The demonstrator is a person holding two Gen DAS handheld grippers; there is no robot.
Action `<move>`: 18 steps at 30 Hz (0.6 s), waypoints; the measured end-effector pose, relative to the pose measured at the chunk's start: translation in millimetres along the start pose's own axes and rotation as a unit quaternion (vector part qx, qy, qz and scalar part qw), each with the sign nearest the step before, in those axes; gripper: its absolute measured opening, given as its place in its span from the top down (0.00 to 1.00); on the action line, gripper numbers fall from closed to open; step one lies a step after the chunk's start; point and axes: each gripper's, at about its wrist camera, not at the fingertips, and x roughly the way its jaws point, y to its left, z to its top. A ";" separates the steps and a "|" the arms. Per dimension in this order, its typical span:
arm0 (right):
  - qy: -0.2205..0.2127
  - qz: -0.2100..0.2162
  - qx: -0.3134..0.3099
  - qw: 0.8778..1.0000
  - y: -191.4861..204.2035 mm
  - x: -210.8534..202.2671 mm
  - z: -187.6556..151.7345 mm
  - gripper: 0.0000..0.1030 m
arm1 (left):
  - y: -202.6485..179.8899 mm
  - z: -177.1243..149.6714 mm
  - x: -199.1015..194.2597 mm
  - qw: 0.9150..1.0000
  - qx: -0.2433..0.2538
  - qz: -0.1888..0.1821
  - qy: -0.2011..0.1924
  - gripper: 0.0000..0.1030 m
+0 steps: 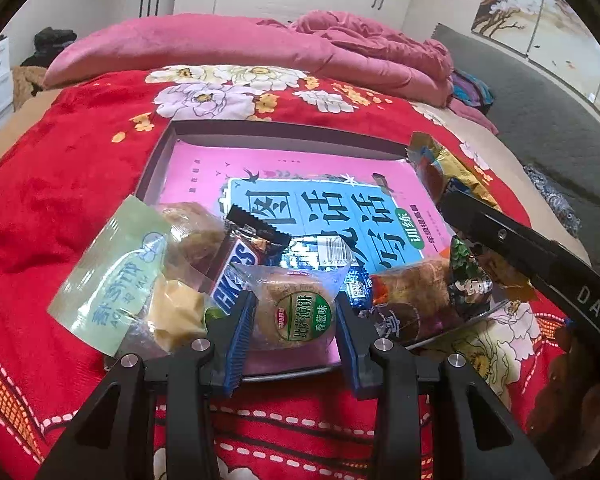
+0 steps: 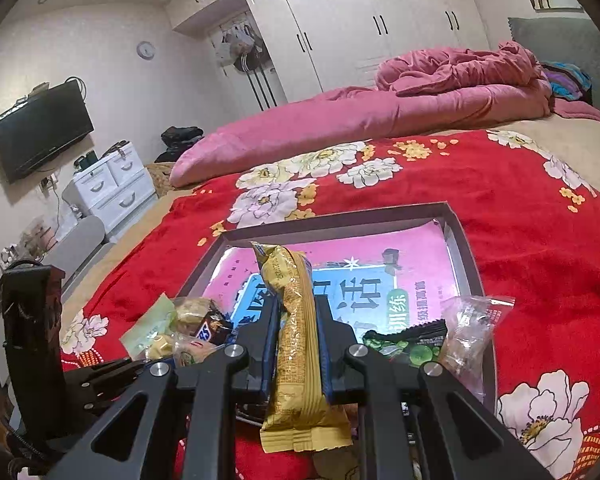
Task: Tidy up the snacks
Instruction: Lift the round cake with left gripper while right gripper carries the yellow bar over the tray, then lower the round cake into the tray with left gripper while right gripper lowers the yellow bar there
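Note:
A shallow grey tray (image 1: 260,128) lined with a pink and blue printed sheet lies on the red floral blanket. Snacks crowd its near end. My left gripper (image 1: 296,336) is shut on a round biscuit packet (image 1: 300,308) with a green label, its blue pads pressing both sides. Beside it lie a Snickers bar (image 1: 236,268), a pale green pouch (image 1: 116,268) and a brown pastry pack (image 1: 412,284). My right gripper (image 2: 298,340) is shut on a gold snack bar (image 2: 296,320), held upright over the tray's near edge. In the left wrist view the bar's gold wrapper (image 1: 452,160) sticks up at the tray's right side.
A black-and-green packet (image 2: 408,344) and a clear wrapper (image 2: 472,328) lie at the tray's near right corner. A pink quilt (image 2: 360,116) is rolled along the far side of the bed. White drawers (image 2: 112,188) and a wall television (image 2: 40,128) stand left of the bed.

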 end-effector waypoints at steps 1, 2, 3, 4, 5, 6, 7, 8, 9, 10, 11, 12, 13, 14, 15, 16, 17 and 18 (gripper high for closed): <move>0.000 0.000 0.001 1.000 -0.9 0.5 0.6 0.82 | -0.1 -0.1 0.5 1.000 0.000 0.000 0.001 0.61; 0.000 -0.001 0.002 1.000 -1.3 1.2 1.3 0.82 | 0.1 0.0 1.2 1.000 0.000 -0.001 0.001 0.61; 0.000 -0.001 0.002 1.000 -1.7 1.8 1.3 0.82 | 0.4 0.1 2.0 1.000 0.000 -0.001 0.002 0.61; 0.001 0.000 0.002 1.000 -2.0 2.9 1.4 0.82 | 0.3 0.1 2.1 1.000 0.000 -0.001 0.002 0.61; 0.003 0.001 0.002 1.000 -2.0 4.3 1.1 0.82 | 0.2 0.3 2.2 1.000 0.001 -0.001 0.001 0.61; 0.006 0.002 0.001 1.000 -2.0 5.6 0.8 0.82 | 0.0 0.2 2.3 1.000 0.001 -0.001 0.001 0.61; 0.009 0.003 0.000 1.000 -1.5 6.8 -0.2 0.82 | -0.2 0.2 2.7 1.000 0.002 -0.001 0.002 0.61; 0.012 0.004 -0.003 1.000 -0.1 8.4 -0.9 0.82 | -0.1 0.2 3.0 1.000 0.002 -0.001 0.002 0.61; 0.014 0.004 -0.006 1.000 0.9 9.2 -1.1 0.82 | 0.0 0.2 3.2 1.000 0.001 -0.001 0.002 0.61; 0.017 0.004 -0.010 1.000 2.5 10.4 -1.7 0.82 | -0.2 0.2 3.1 1.000 0.002 -0.001 0.001 0.61; 0.018 0.004 -0.013 1.000 3.7 11.1 -2.2 0.82 | -0.2 0.2 3.2 1.000 0.002 -0.001 0.002 0.61; 0.020 0.003 -0.017 1.000 5.1 11.7 -2.9 0.82 | -0.2 0.2 3.1 1.000 0.001 -0.001 0.002 0.61; 0.022 0.002 -0.021 1.000 6.4 12.6 -3.7 0.82 | -0.2 0.3 3.2 1.000 0.002 -0.001 0.001 0.61; 0.024 0.001 -0.023 0.999 7.5 13.7 -4.4 0.82 | -0.2 0.3 3.3 1.000 0.002 -0.001 0.002 0.61; 0.025 0.002 -0.024 0.999 7.8 14.5 -5.0 0.82 | -0.2 0.3 3.1 1.000 0.001 -0.002 0.002 0.61; 0.027 0.002 -0.026 0.999 8.9 15.2 -5.6 0.82 | -0.2 0.3 3.2 1.000 0.001 -0.001 0.002 0.61; 0.029 0.001 -0.027 0.999 9.6 16.1 -6.3 0.82 | -0.1 0.3 3.3 1.000 0.001 -0.002 0.002 0.61; 0.031 0.001 -0.029 0.999 10.5 17.2 -7.0 0.82 | -0.2 0.3 3.3 1.000 0.001 -0.002 0.002 0.61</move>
